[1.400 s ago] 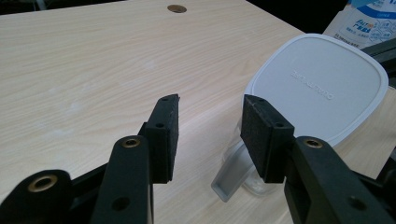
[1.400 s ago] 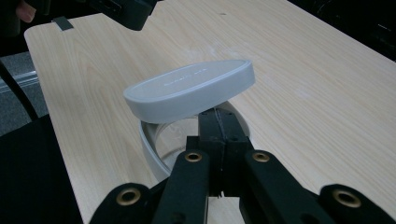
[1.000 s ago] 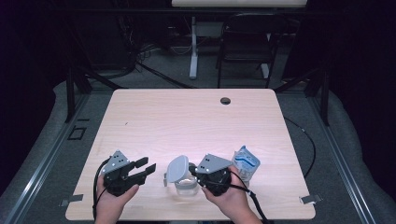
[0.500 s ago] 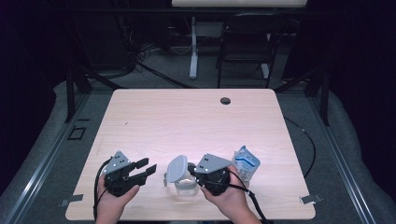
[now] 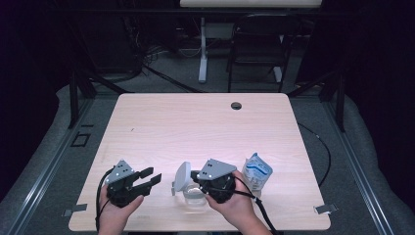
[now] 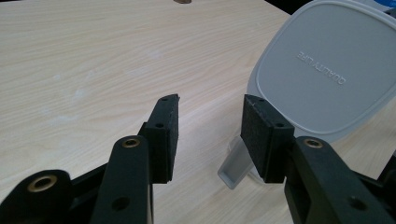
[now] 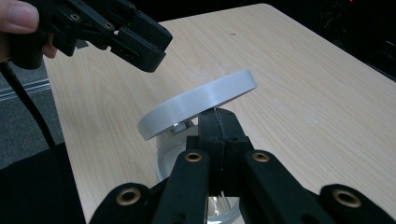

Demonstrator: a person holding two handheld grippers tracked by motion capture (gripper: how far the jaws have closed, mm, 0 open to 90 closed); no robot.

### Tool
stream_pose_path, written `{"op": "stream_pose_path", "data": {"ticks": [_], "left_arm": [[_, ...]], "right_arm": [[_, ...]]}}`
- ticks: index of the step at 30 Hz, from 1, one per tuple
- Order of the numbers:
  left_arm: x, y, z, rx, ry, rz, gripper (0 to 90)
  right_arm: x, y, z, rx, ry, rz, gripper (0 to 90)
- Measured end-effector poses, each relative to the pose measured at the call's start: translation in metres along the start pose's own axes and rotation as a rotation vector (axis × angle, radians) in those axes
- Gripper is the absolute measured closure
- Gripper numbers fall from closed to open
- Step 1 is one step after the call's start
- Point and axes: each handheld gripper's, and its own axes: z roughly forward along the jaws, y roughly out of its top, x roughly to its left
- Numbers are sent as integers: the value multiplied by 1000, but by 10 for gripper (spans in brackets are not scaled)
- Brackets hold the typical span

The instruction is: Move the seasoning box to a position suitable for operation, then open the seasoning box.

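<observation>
Near the front edge of the table (image 5: 161,122), a small clear container (image 5: 192,198) sits between the person's 2 hands, its grey lid (image 5: 182,176) tipped up on edge, hinged or propped at one side. From the right tool's own camera the lid (image 7: 198,102) slants over the container's open mouth, and the right tool (image 5: 200,182) has its 2 jaws pressed together on something thin at the container's rim just under the lid; what exactly it pinches I cannot make out, though it looks like the lid's edge or a tab. The left tool (image 5: 150,178) hangs just beside the lid with its jaws spread and nothing between them; its pads (image 6: 166,135) frame bare wood, and the lid (image 6: 322,74) with a small latch tab (image 6: 233,165) lies just ahead to one side. A blue-and-white pouch (image 5: 257,171) rests near the right hand, apart from the container. To my eye the opening is mostly done: the lid is already lifted off the mouth. What seems left is for the left tool to steady or take the lid or container, and perhaps to bring in the pouch.
</observation>
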Motion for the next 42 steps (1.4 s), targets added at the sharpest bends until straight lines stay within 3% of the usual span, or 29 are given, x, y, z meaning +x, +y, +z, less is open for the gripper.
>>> {"op": "stream_pose_path", "data": {"ticks": [12,30,35,42], "left_arm": [[2,-4,-2,9,-1,-4,573],[4,-4,-5,1,8,-13,571],[3,-3,-5,-2,11,-12,570],[6,-5,-5,-7,14,-32,539]], "right_arm": [[3,13,1,-16,9,-15,900],[10,16,5,-11,11,-28,893],[10,12,2,-20,-9,-37,821],[7,0,-8,-34,-34,-21,619]]}}
